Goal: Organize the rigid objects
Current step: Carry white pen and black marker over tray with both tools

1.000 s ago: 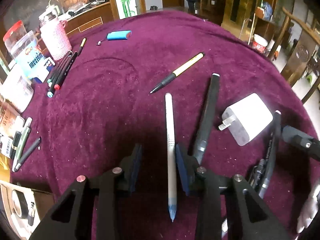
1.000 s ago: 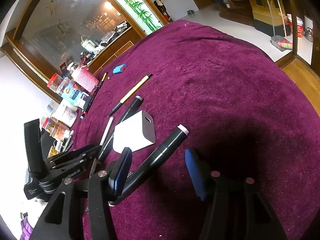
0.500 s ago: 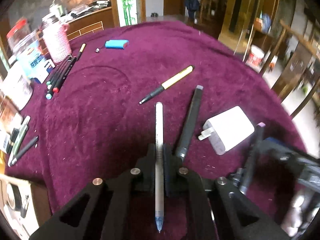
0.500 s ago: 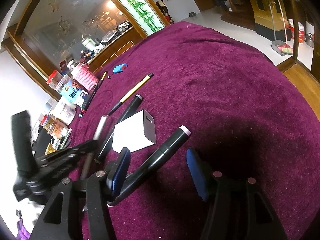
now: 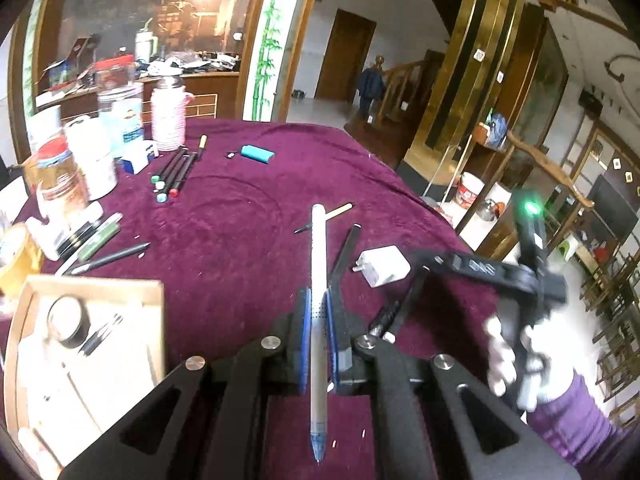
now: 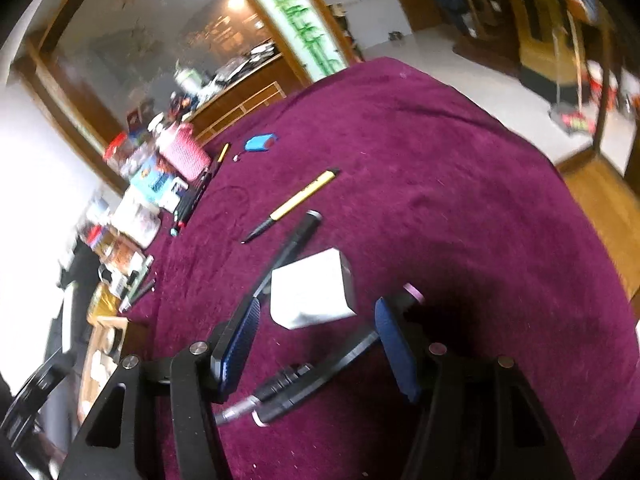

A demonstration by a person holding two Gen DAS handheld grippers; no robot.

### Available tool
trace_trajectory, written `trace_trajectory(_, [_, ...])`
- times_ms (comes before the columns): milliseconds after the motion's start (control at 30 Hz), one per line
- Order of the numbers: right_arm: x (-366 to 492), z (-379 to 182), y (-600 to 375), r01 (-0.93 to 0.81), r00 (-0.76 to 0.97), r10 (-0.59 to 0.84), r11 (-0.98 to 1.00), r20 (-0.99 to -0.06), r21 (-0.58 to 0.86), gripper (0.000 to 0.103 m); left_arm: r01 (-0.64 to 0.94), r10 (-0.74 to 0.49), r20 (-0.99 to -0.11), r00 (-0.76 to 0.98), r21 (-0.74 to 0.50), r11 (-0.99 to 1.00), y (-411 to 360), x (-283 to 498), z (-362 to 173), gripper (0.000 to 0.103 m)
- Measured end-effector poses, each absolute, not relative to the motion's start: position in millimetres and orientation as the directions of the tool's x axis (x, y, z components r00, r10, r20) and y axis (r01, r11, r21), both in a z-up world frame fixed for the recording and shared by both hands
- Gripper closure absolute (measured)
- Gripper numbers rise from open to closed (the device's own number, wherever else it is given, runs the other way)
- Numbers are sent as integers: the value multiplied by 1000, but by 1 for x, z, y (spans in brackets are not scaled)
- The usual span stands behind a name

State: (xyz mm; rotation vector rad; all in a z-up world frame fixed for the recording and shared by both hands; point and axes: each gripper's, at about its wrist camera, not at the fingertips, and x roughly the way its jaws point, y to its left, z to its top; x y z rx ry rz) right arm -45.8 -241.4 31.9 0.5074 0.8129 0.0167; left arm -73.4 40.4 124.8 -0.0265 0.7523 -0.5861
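Note:
In the left wrist view my left gripper [image 5: 318, 300] is shut on a white pen [image 5: 319, 248] with a blue tip, held clear above the purple cloth. Beyond it on the cloth lie a yellow pen [image 5: 338, 211], a long black marker [image 5: 347, 248] and a white charger [image 5: 382, 266]. My right gripper [image 6: 316, 308] stands open over the cloth. A black marker with a pink cap [image 6: 320, 376] lies slantwise between its blue pads, untouched. The charger [image 6: 308, 300] sits just ahead of its fingertips. A gloved hand with a purple sleeve [image 5: 560, 412] holds the right gripper.
A wooden tray [image 5: 96, 292] with a tape roll sits at the near left. Jars, a pink bottle [image 5: 168, 118], a row of markers [image 5: 176, 172] and a blue case [image 5: 258, 153] stand along the far left. The table edge drops off on the right.
My left gripper closed on the white pen and lifted it up off the cloth, swinging toward the left. The right gripper rose slightly and rolled, still open over the pink-capped marker.

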Motion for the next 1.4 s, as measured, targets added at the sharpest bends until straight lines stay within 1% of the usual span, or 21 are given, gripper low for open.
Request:
trace_trajectory(133, [-30, 38, -217, 131, 665, 202, 916, -719, 379, 39, 453, -483, -618, 620, -220, 864, 76, -92, 129, 96])
trace_trajectory(233, [-15, 40, -203, 107, 642, 237, 914, -729, 391, 39, 410, -449, -613, 650, -215, 886, 107, -100, 128, 96])
trace_trajectory(300, [5, 36, -198, 127, 601, 251, 908, -759, 400, 39, 381, -438, -614, 657, -231, 895, 127, -103, 125, 96])
trace_trajectory(400, [34, 26, -194, 174, 552, 224, 911, -803, 373, 39, 337, -416, -613, 672, -247, 908, 153, -109, 122, 96])
trace_trajectory(433, [45, 24, -191, 180, 535, 203, 921, -820, 346, 39, 327, -411, -611, 677, -250, 911, 159, -110, 121, 96])
trace_trajectory(500, [68, 20, -179, 192, 467, 120, 953, -876, 233, 39, 295, -391, -609, 690, -257, 920, 175, -114, 120, 96])
trace_trajectory(567, [79, 13, -172, 203, 425, 95, 959, -900, 198, 40, 273, -377, -608, 699, -261, 926, 188, -114, 118, 96])
trace_trajectory(633, [84, 8, -163, 194, 409, 87, 964, -908, 180, 47, 253, -363, -607, 707, -262, 931, 200, -116, 116, 96])
trace_trajectory(700, [84, 1, -154, 192, 395, 80, 967, -915, 168, 68, 233, -351, -609, 711, -267, 935, 210, -115, 112, 96])
trace_trajectory(767, [79, 3, -145, 198, 418, 20, 974, -908, 112, 70, 213, -344, -615, 710, -277, 937, 220, -114, 107, 96])
trace_trajectory(833, [70, 3, -139, 203, 436, -11, 975, -900, 87, 76, 194, -336, -623, 707, -286, 938, 227, -112, 103, 96])
trace_trajectory(867, [66, 3, -137, 204, 447, -18, 976, -895, 82, 84, 184, -333, -629, 703, -291, 939, 230, -111, 100, 96])
trace_trajectory(900, [61, 3, -137, 200, 456, -13, 976, -890, 88, 87, 173, -329, -638, 696, -295, 940, 233, -110, 96, 96])
trace_trajectory(933, [57, 3, -138, 197, 462, 3, 975, -887, 106, 88, 163, -327, -648, 688, -301, 940, 235, -108, 93, 96])
trace_trajectory(1067, [38, 14, -140, 172, 505, 114, 958, -856, 229, 88, 133, -338, -693, 637, -332, 934, 237, -102, 74, 96])
trace_trajectory(1200, [12, 38, -130, 101, 545, 261, 923, -797, 372, 88, 103, -360, -737, 572, -371, 923, 233, -98, 56, 96])
trace_trajectory(1400, [-14, 65, -87, -39, 522, 463, 852, -717, 522, 87, 45, -328, -762, 559, -367, 929, 241, -110, 50, 96])
